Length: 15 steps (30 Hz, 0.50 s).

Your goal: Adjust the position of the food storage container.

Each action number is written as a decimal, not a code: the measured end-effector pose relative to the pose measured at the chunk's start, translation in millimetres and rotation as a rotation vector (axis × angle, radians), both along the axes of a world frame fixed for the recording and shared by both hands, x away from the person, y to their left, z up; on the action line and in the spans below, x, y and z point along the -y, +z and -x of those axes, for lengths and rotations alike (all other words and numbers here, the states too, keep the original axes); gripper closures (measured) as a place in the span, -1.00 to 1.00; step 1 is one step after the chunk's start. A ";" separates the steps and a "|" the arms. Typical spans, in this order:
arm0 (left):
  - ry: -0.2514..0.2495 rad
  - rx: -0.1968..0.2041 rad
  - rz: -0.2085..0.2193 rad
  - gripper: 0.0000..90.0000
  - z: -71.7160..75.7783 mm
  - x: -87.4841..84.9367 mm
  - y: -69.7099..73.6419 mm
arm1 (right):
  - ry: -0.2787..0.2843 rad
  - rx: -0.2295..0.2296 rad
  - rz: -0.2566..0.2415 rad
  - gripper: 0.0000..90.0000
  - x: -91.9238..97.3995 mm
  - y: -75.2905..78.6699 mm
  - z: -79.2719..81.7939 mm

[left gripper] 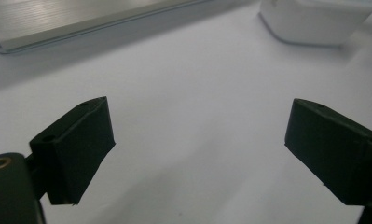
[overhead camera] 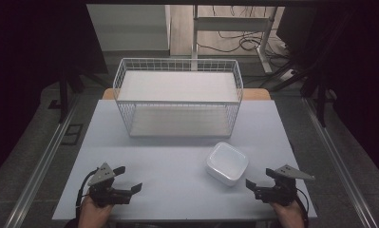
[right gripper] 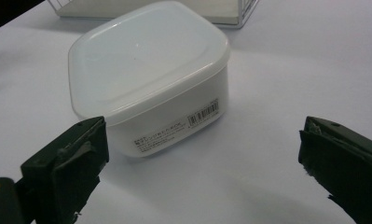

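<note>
Jaws wide on right gripper (right gripper: 200,168); lidded container (right gripper: 148,74) just beyond.

Bare surface (overhead camera: 177,180) lies between the grippers and ahead of the left one. A lidded tub (overhead camera: 227,163) sits close before the right; a wire basket (overhead camera: 177,97) blocks the far side.

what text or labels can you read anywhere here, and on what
Nothing can be quoted.
White lidded container: a barcode sticker on its side wall, digits too small to read.
Same wall: a small printed label, several lines, too blurred to read.
Wire basket, table and both tongs: no text visible.
</note>
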State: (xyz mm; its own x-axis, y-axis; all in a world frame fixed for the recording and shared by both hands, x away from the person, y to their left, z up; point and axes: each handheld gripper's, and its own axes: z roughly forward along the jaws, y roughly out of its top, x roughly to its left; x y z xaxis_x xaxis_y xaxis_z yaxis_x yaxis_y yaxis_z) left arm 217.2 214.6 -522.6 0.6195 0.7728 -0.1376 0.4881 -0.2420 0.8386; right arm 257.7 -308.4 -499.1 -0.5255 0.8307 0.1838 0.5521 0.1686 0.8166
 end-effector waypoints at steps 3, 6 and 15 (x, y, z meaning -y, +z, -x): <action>-0.010 -0.001 -0.042 -0.87 -0.7 4.9 -1.8 | 0.011 -0.003 0.002 -1.00 -1.6 -0.2 0.2; -0.035 0.034 -0.122 -0.89 0.0 13.1 -5.0 | 0.041 0.015 0.035 -1.00 -6.1 0.1 1.0; -0.037 0.067 -0.093 -0.93 0.0 10.5 -5.6 | 0.076 0.004 0.071 -1.00 -11.5 -0.5 1.5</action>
State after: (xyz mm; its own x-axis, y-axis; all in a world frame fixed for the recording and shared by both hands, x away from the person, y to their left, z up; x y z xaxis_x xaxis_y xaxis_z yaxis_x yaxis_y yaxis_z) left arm 217.2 204.2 -528.1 0.6531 0.7569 -0.0236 0.4212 -0.3371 0.8420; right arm 256.2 -296.8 -499.6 -0.5882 0.7991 0.1241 0.5323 0.2670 0.8034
